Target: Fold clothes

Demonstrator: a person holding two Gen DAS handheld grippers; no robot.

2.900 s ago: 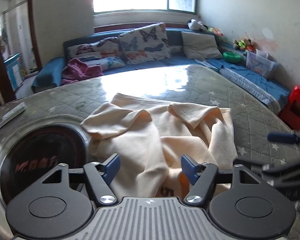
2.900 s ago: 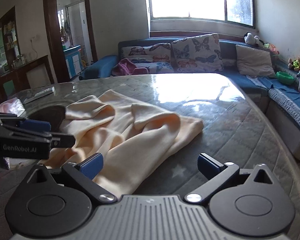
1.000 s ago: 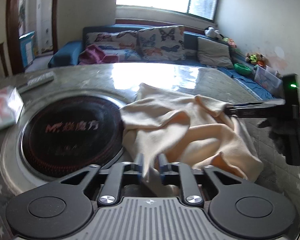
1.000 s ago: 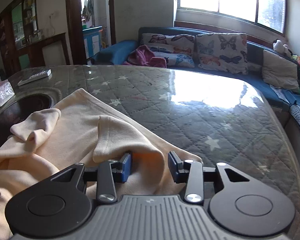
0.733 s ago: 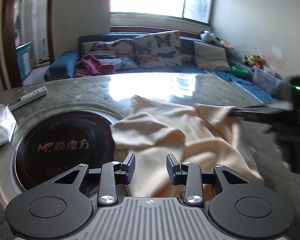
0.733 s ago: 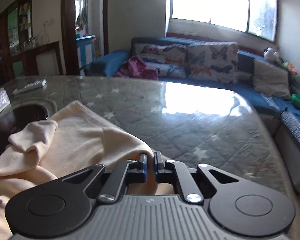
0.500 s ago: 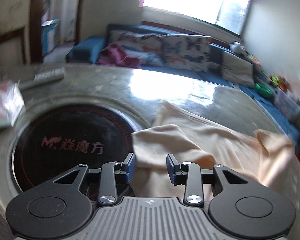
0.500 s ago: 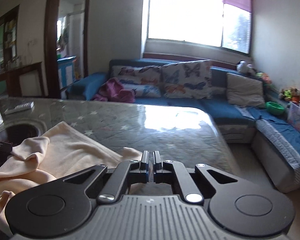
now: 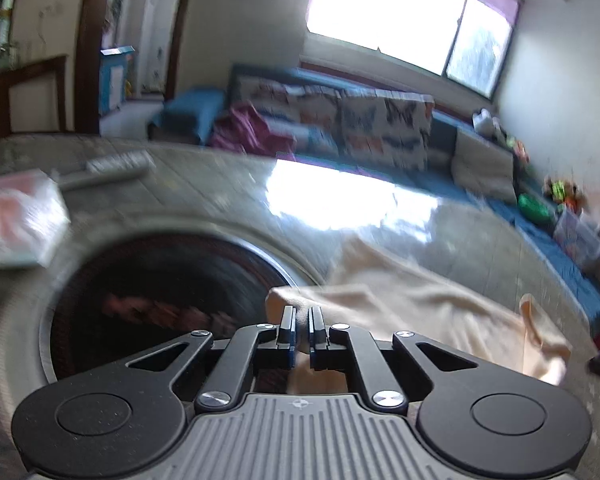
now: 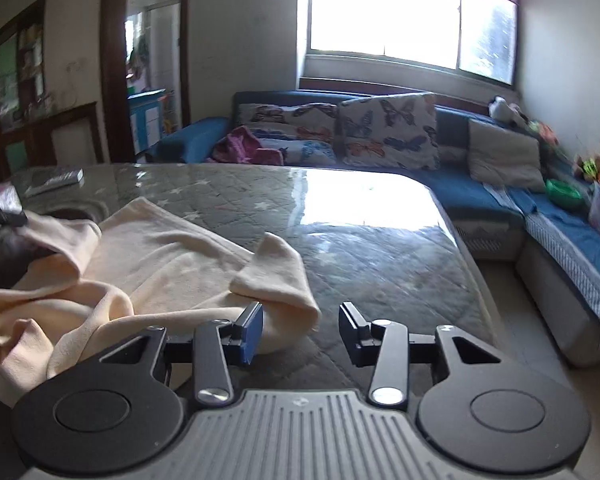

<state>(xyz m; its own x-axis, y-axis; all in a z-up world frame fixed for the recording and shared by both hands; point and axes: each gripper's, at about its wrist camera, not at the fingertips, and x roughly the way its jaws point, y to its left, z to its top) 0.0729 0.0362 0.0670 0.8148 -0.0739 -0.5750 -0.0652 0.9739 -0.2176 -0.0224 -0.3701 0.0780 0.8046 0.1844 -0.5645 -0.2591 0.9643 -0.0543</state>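
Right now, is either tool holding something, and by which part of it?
The left tool is shut on the cream garment, pinching a fold at its near edge. The right tool holds nothing; its jaws are opening.

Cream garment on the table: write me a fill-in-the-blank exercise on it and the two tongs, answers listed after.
1. The left tongs are shut on a fold of the ______ garment.
2. The right tongs are opening, with the garment's sleeve end lying just ahead, and grip ______.
3. The garment lies partly over the round ______ cooktop set into the table.

Missing words: cream; nothing; black
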